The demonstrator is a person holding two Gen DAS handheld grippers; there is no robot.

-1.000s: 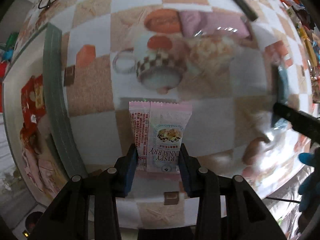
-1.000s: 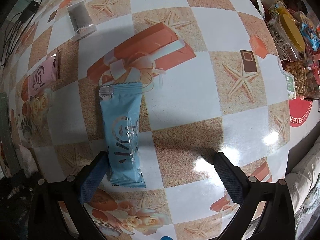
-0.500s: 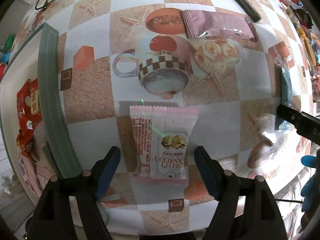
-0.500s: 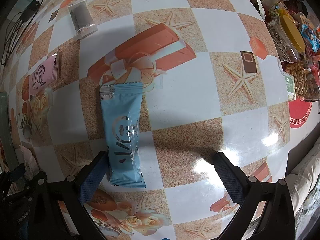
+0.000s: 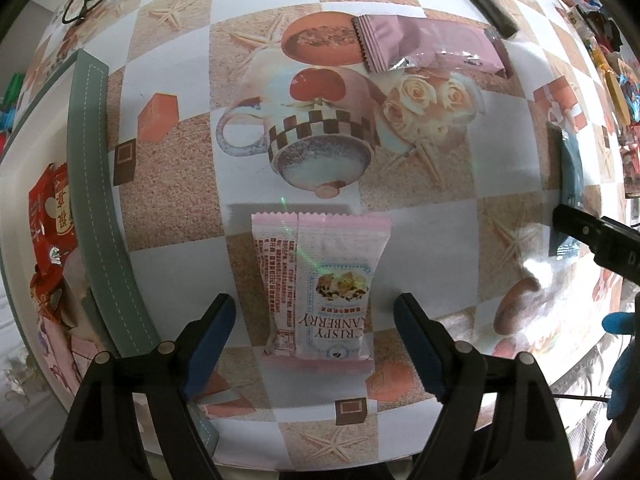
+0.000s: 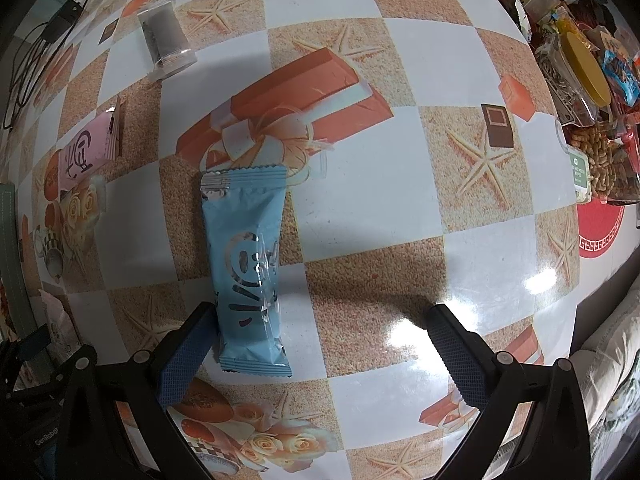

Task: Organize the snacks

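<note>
1. The pink snack packet [image 5: 320, 292] is lying flat on the tablecloth [image 5: 180, 184], reading "CRISPY" and a partly hidden "…ANBERRY".
2. The left gripper [image 5: 314, 340] is pointing down with its jaws opening, released; the packet is sitting between them, untouched.
3. One mauve wrapper [image 5: 428, 46] is lying at 1 o'clock.
4. The right gripper [image 6: 320, 348] is hanging spread wide; one blue wrapper [image 6: 248, 264] is lying just beside its left finger [image 6: 186, 358], at 11 o'clock.

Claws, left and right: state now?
Left claw: opening, pink snack pack lies loose between the jaws.
Right claw: open, holding nothing; blue snack pack beside its left finger.
</note>
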